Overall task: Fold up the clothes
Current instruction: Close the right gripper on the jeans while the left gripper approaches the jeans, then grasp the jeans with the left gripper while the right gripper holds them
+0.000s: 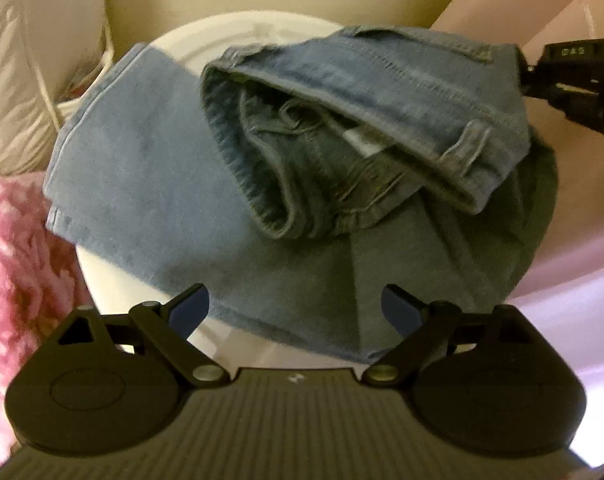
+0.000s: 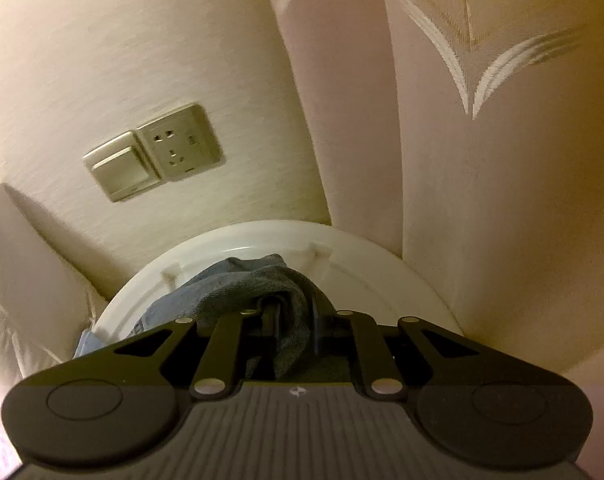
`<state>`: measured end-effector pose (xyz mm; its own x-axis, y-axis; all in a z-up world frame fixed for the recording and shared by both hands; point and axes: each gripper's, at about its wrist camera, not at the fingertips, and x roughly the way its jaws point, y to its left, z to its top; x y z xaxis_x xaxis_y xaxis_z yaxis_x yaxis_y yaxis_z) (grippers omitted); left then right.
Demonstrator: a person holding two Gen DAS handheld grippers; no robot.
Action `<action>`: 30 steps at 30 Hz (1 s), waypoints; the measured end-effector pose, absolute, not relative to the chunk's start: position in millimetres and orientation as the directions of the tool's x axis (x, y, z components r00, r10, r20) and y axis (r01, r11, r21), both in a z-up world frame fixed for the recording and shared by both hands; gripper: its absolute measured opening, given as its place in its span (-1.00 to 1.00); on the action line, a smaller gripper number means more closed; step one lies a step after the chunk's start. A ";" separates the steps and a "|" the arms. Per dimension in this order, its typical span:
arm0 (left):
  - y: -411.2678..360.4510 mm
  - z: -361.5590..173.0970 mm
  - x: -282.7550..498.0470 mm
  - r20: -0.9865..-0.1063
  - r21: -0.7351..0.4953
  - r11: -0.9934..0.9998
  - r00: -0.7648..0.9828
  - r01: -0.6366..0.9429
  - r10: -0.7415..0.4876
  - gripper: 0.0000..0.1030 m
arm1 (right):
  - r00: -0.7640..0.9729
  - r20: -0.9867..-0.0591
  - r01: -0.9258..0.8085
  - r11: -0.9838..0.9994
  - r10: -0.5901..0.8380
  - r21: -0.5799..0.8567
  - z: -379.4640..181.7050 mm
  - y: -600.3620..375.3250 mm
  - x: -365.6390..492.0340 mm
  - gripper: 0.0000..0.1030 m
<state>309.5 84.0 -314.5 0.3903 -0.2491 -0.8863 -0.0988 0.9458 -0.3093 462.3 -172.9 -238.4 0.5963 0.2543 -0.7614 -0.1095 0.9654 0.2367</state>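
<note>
A pair of light blue jeans point(image 1: 150, 176) lies across a round white table point(image 1: 222, 36). Its waistband end point(image 1: 381, 92) is lifted and folded back over the legs, showing the inside and a white label. My left gripper point(image 1: 296, 312) hangs open just above the near edge of the jeans, with only flat denim below its blue pads point(image 1: 190, 312). My right gripper point(image 1: 535, 74) reaches in from the far right edge and holds the raised waistband. In the right wrist view the right gripper point(image 2: 294, 322) is shut on a bunched fold of the jeans point(image 2: 242, 284) over the table point(image 2: 381, 256).
A pink and white fluffy cloth point(image 1: 18, 264) lies left of the table, with white quilted bedding point(image 1: 6, 80) behind it. A wall socket point(image 2: 178, 148) and switch point(image 2: 122, 172) sit on the cream wall. A pale pink curtain point(image 2: 501, 180) hangs on the right.
</note>
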 end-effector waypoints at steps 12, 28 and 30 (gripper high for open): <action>62.5 -312.2 300.7 -0.837 -0.402 0.910 0.364 0.099 -0.409 0.77 | 0.485 -0.844 -0.037 0.969 0.231 0.244 -272.1 -188.0 465.9 -0.50; 65.6 -332.6 310.7 -0.812 -0.399 0.885 0.355 0.241 -0.463 -0.19 | 0.399 -0.883 -0.092 0.970 0.245 0.227 -282.8 -196.7 444.1 -0.25; 60.7 -338.3 310.4 -0.809 -0.375 0.893 0.381 0.250 -0.447 -0.31 | 0.387 -0.890 -0.107 0.970 0.242 0.218 -289.7 -195.1 441.7 -0.22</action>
<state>310.4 60.7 -338.3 0.3811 -0.4467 -0.8094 0.2500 0.8927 -0.3750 441.7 -195.1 -289.7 0.3868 0.2425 -0.8897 -0.1069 0.9701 0.2179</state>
